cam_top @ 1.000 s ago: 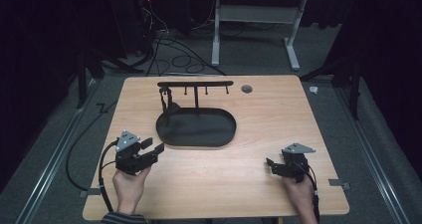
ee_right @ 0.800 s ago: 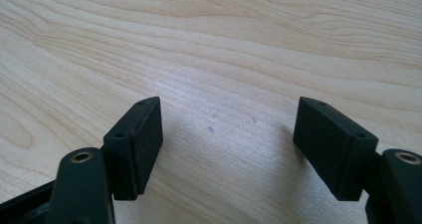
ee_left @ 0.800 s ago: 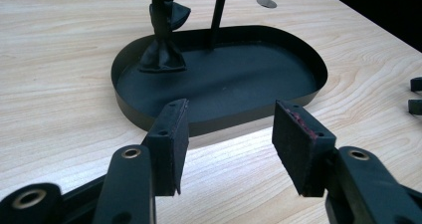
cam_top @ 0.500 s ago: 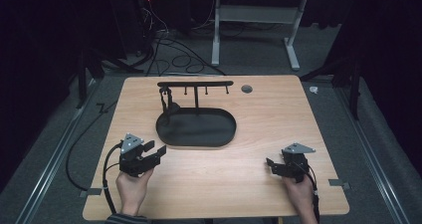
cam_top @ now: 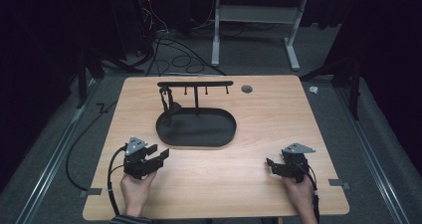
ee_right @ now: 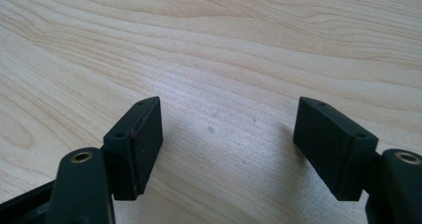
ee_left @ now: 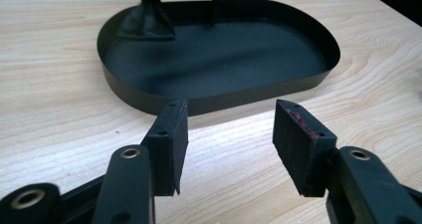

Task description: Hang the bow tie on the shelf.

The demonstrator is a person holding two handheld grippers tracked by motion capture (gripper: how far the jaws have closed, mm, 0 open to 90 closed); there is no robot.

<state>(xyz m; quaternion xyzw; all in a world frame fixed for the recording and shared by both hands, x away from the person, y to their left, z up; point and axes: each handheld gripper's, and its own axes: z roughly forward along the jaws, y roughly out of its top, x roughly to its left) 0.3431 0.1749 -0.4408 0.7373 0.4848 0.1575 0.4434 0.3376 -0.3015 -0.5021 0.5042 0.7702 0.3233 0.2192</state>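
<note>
Approaching black oval tray (cam_top: 199, 129) with left gripper (cam_top: 158, 158), jaws apart, nothing between; tray rim (ee_left: 224, 98) just ahead of pads (ee_left: 171, 134). Best to keep low, square to near wall, straddle rim before closing. Right gripper (cam_top: 269, 164) parked near right front of table (cam_top: 268, 114), jaws wide, empty. Dark item (ee_left: 147, 20) at tray's far left end under hook rack (cam_top: 195, 84): shape hard to make out, top cut off in left gripper view.
</note>
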